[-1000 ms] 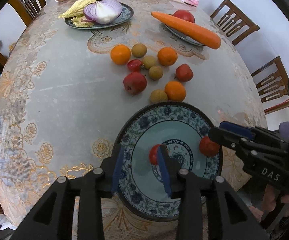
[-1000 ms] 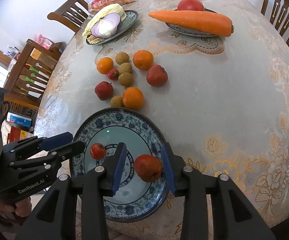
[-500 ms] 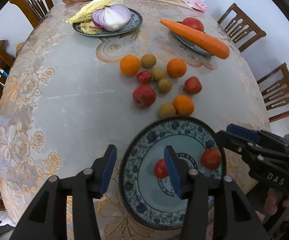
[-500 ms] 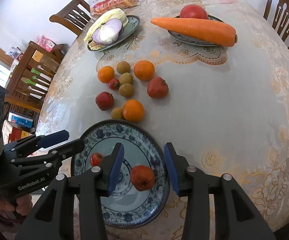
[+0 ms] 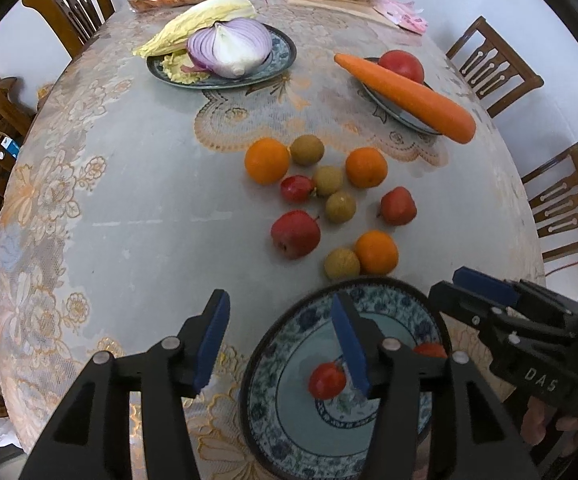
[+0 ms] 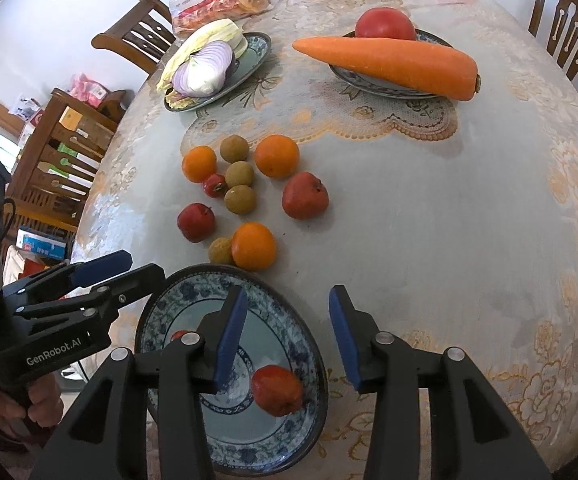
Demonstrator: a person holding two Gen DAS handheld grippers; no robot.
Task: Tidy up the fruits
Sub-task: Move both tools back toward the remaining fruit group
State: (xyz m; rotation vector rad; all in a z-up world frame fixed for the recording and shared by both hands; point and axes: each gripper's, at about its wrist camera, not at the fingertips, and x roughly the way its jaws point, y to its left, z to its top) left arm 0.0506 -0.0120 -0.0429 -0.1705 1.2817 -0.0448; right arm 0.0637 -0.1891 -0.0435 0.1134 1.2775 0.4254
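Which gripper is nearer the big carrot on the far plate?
Right. The right gripper sits over the near plate's right side, facing the carrot. The left gripper hangs off that plate's left edge, farther from it.

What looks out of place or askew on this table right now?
The carrot is too long for its small plate and overhangs the rim at both ends, beside a tomato. Nothing looks spilled or damaged.
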